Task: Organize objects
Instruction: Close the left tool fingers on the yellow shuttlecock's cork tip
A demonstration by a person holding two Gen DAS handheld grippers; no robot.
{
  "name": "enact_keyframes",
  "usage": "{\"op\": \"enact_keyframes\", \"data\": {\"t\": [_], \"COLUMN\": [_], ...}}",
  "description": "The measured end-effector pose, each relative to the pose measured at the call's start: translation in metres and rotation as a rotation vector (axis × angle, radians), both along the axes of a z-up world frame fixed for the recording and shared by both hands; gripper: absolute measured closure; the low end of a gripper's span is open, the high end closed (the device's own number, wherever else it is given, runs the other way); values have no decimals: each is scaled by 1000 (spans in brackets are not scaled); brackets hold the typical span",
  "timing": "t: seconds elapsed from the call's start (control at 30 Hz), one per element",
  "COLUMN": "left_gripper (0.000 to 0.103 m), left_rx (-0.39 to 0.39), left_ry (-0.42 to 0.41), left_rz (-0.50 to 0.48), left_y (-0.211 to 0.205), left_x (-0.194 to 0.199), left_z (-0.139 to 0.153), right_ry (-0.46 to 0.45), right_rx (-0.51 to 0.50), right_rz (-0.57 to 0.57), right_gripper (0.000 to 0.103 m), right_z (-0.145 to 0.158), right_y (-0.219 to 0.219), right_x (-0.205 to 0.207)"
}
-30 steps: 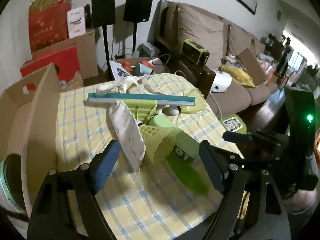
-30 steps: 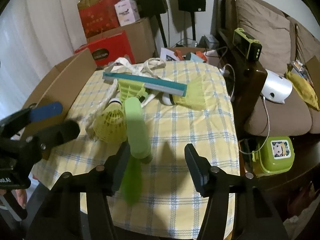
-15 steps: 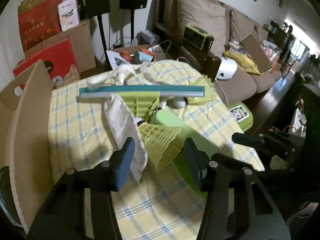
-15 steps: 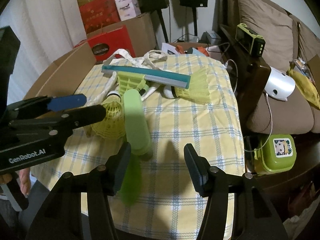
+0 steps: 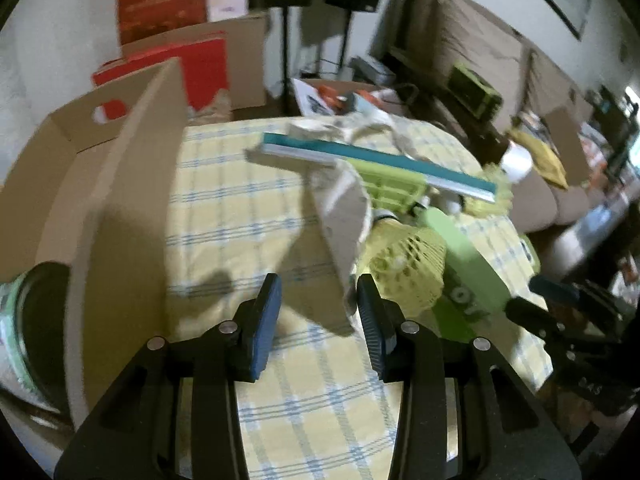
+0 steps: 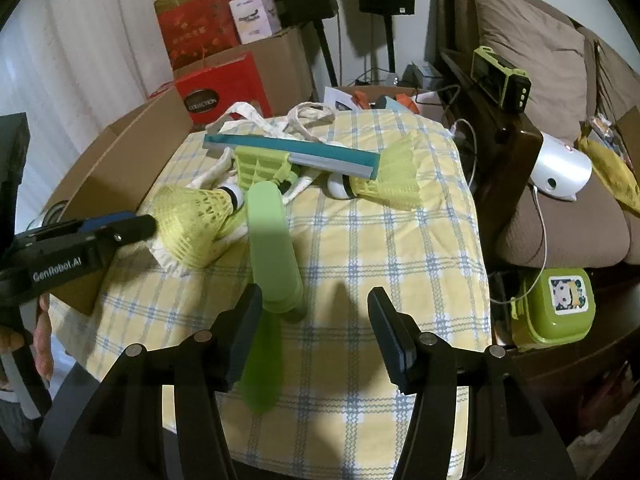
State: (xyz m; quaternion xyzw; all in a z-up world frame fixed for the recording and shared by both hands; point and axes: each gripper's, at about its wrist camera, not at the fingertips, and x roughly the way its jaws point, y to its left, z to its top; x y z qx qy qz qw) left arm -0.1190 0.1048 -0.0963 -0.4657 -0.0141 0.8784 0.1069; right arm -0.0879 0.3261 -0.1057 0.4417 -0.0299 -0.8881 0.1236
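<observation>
Fingers of the left gripper [image 5: 318, 312], just narrowed and holding nothing, hover beside the near shuttlecock [image 6: 192, 224] at the table's [image 6: 400, 264] left edge. Right gripper [image 6: 316, 334] stands half open and empty over the green handle [image 6: 274, 240]. Squeegee [image 6: 292, 154], far shuttlecock [image 6: 392, 178] and bag straps [image 6: 280, 120] lie unsorted; the cardboard box [image 5: 120, 184] awaits them.

1. We see a yellow tablecloth [image 6: 360, 248] checked with blue and white lines.
2. We see two yellow-green shuttlecocks [image 6: 192, 220], both white-tipped.
3. We see a teal-and-silver squeegee [image 6: 292, 154].
4. We see a pale green case [image 6: 272, 248].
5. We see a red box [image 6: 224, 88] and a brown cardboard box [image 5: 92, 208].
</observation>
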Motion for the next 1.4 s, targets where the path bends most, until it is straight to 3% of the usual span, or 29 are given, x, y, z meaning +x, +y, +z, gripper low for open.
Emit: {"op": "enact_keyframes", "data": {"t": [0.17, 0.33, 0.47, 0.73, 1.03, 1.17, 1.4], "left_gripper": [66, 47, 43, 45, 45, 45, 54], "left_rx": [19, 174, 265, 276, 286, 311, 290], "left_ry": [0, -30, -111, -298, -401, -427, -392], "left_rz": [52, 1, -59, -58, -38, -15, -16], "left_y": [-10, -7, 10, 40, 51, 49, 41], "left_x": [0, -6, -22, -58, -71, -76, -71], "left_z": [5, 17, 19, 0, -23, -34, -29], "right_ry": [6, 10, 10, 11, 7, 4, 2], "right_rx": [-5, -9, -5, -3, -6, -5, -5], "right_rz": [-4, -5, -7, -21, -29, -27, -32], "right_gripper": [46, 46, 46, 46, 46, 46, 46], "right_z": [2, 3, 3, 4, 2, 1, 1], "right_y": [1, 2, 3, 6, 9, 8, 10], "right_x": [-1, 0, -1, 1, -1, -2, -2]}}
